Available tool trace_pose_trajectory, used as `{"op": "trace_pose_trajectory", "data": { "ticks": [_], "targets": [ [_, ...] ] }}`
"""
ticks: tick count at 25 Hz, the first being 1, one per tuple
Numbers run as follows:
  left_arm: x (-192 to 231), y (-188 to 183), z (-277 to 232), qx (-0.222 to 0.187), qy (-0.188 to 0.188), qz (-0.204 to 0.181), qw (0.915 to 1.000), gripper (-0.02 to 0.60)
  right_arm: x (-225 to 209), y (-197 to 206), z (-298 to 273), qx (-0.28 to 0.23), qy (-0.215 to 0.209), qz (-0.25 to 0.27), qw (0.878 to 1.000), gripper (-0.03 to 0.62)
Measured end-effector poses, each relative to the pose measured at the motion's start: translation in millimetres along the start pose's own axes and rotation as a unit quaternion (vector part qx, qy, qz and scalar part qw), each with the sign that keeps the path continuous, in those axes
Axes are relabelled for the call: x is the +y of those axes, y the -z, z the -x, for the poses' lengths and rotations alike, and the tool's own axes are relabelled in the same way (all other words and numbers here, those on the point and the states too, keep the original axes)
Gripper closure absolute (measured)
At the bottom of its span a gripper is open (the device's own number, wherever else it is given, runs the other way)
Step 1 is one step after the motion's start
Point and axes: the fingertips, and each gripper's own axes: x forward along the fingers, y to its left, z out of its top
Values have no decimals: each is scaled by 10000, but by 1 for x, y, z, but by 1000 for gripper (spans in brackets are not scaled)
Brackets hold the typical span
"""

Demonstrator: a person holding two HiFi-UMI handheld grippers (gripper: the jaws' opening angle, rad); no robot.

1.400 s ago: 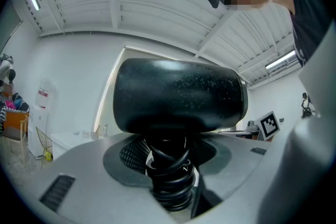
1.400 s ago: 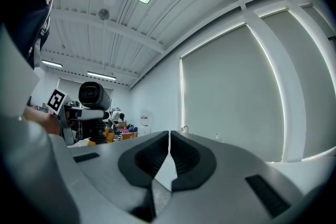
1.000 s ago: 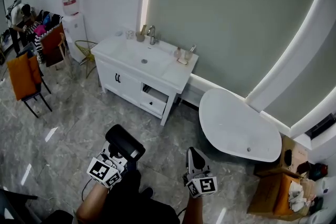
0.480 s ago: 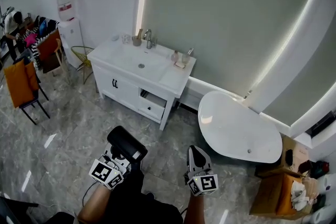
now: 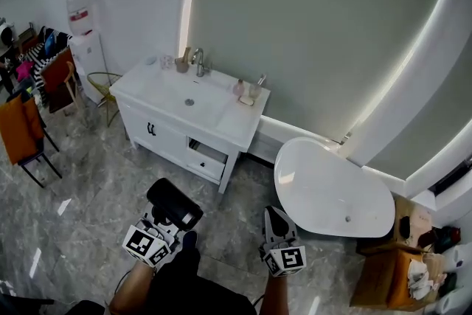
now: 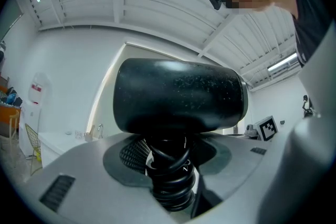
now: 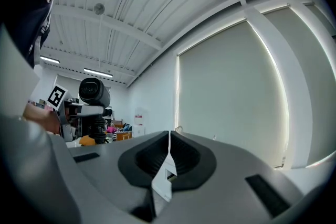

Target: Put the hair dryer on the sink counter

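My left gripper [image 5: 168,220] is shut on a black hair dryer [image 5: 175,204], held over the floor in front of the vanity. In the left gripper view the hair dryer [image 6: 178,96] fills the middle, its barrel lying crosswise above the jaws and its cord coiled round the handle between them. My right gripper [image 5: 274,220] is shut with nothing in it, to the right of the left one; its jaws [image 7: 169,152] meet in a closed line. The white sink counter [image 5: 240,119] stands ahead against the grey wall, with a basin and a faucet [image 5: 198,61].
Small bottles [image 5: 248,91] and cups [image 5: 171,63] stand on the counter's back edge. One vanity drawer [image 5: 205,161] is pulled out. A white bathtub [image 5: 332,188] lies right, cardboard boxes [image 5: 398,265] beyond. Chairs [image 5: 18,130] and a water dispenser [image 5: 86,40] stand left.
The view has shifted toward the vanity, which now sits lower and further left in the frame. Both grippers keep their places and their hold.
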Motion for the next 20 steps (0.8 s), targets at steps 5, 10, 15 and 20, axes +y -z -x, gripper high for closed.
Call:
{"op": "trace_pose_trajectory", "data": {
  "ticks": [5,10,15,20],
  "targets": [
    [37,-1,-49,-27,0,-31,10000,359,-29,-2,-59,57,-60,108,9999,562],
    [79,-5,-87,0,50,-30,10000,359,-46,-12,-113,13,4,109,9999,562],
    [131,-12,-131,-4,156,-60,9999,359,-50,-20,-179,-68,-65,150,9998,562],
    [167,-9,-176,27,415,-58,9991,359,-68,-24,-228,-72,184,83,9998,562]
  ]
}}
